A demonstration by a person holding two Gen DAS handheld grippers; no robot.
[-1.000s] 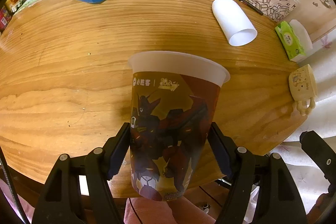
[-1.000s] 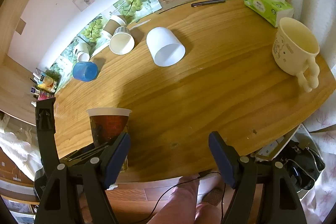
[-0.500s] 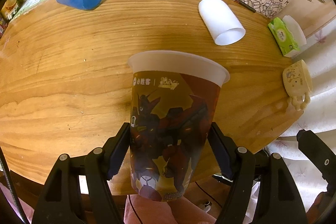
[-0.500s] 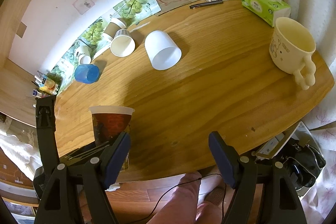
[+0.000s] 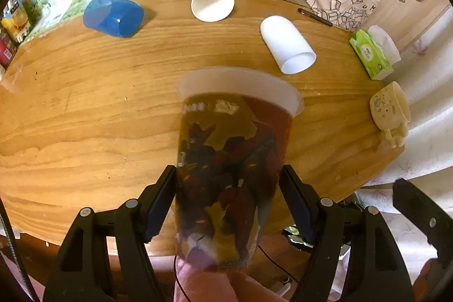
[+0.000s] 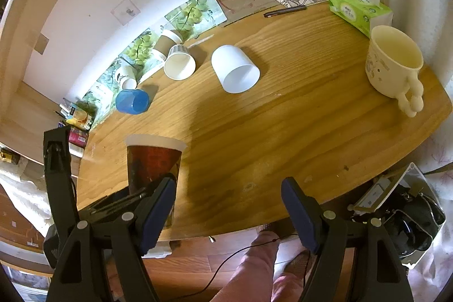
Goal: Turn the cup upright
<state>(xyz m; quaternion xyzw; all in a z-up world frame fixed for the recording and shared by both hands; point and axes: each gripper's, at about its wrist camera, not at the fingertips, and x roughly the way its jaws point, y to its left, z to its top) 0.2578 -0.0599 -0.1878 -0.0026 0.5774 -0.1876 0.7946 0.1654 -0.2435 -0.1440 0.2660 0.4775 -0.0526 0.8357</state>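
Left gripper fingers were clamped on the printed cup, mouth-up, right gripper fingers apart and empty; I'd guess setting it down on the worktop came next.

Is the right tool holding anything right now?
No, the right tool stands open and empty above the table edge.

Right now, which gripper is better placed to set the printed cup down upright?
Left. The left gripper already clamps the printed cup, rim up, above the table; the right gripper hangs open and empty.
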